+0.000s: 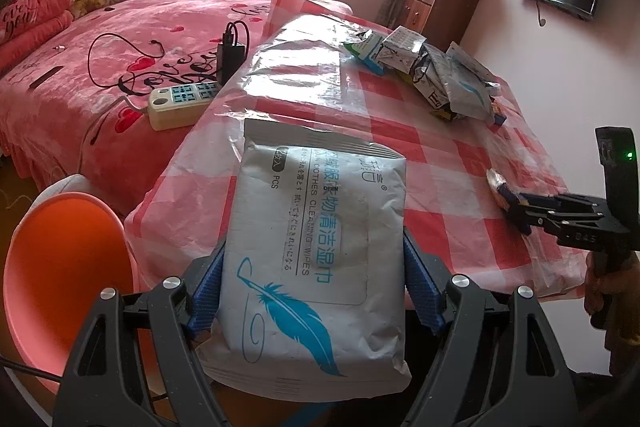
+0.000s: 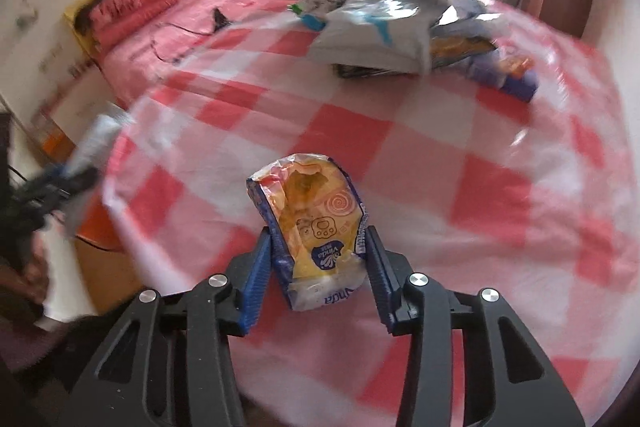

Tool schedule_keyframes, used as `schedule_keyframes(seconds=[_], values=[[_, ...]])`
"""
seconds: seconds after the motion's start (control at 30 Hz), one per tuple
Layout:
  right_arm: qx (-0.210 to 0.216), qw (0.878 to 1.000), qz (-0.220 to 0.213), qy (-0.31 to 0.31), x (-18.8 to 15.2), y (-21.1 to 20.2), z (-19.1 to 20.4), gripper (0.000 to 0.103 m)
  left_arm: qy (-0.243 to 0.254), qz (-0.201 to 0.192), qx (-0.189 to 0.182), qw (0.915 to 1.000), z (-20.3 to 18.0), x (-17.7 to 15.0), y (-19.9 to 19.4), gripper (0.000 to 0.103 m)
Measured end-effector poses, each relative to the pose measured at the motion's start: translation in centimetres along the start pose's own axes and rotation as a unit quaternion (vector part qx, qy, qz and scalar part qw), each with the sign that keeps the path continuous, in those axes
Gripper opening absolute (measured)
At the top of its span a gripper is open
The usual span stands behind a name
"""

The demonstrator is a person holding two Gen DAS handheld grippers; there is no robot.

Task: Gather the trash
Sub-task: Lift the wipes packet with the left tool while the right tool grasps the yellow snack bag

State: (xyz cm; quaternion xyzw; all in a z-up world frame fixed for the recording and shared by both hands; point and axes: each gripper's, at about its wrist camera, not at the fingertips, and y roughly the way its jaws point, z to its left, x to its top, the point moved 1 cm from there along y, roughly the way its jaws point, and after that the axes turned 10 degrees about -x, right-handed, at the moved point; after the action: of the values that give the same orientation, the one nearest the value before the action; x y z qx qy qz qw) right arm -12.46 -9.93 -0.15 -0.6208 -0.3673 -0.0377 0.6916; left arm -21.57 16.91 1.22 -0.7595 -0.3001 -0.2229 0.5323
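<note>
Orange chair point(image 1: 68, 267) tucked just beside the bench's point(image 1: 420, 163) near left corner. Left claw point(image 1: 314, 279) clamped on a white wipes pack point(image 1: 312, 251), pads pressing both long sides, pack poking over the near bench edge. Bare checked cloth open across the middle. Trash pile point(image 1: 440, 75) heaped near the far right edge. Right claw point(image 2: 320, 267) closed on a yellow Vinda tissue packet point(image 2: 316, 223), just over the cloth near the right edge.

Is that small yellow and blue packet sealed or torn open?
Torn open: the tissue packet in the right gripper has a ragged, gaping top edge.
</note>
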Motion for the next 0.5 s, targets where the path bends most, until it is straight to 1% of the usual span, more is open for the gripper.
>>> schedule_keyframes(seconds=[0.03,0.1,0.13,0.17,0.27,0.3,0.33,0.4,0.5], values=[[0.019,1.0,0.004,0.012,-0.1,0.0,0.1,0.045,0.0,0.0,-0.001,1.0,0.0,0.0,0.0,0.078],[0.08,0.995,0.017,0.059,-0.2,0.2,-0.3,0.045,-0.001,0.001,-0.004,1.0,0.0,-0.1,0.1,0.078],[0.12,0.988,0.027,0.092,-0.3,0.5,-0.8,0.045,-0.002,0.001,-0.005,1.0,0.1,-0.1,0.1,0.078],[0.156,0.979,0.039,0.125,-0.4,0.9,-1.4,0.045,-0.002,0.002,-0.006,1.0,0.1,-0.1,0.1,0.078],[0.208,0.957,0.062,0.19,-0.8,1.8,-3.0,0.045,-0.003,0.002,-0.007,1.0,0.3,-0.1,0.1,0.078],[0.212,0.954,0.063,0.202,-0.8,1.8,-3.4,0.046,-0.005,0.002,-0.008,1.0,0.3,-0.2,0.2,0.078],[0.199,0.957,0.058,0.204,-0.7,1.6,-3.7,0.047,-0.007,0.002,-0.009,0.9999,0.4,-0.2,0.2,0.078],[0.159,0.968,0.047,0.187,-0.3,0.9,-3.7,0.051,-0.009,0.004,-0.01,0.9999,0.4,-0.2,0.3,0.078],[0.085,0.984,0.034,0.156,0.3,0.0,-3.1,0.059,-0.01,0.008,-0.011,0.9999,0.4,-0.3,0.5,0.078]])
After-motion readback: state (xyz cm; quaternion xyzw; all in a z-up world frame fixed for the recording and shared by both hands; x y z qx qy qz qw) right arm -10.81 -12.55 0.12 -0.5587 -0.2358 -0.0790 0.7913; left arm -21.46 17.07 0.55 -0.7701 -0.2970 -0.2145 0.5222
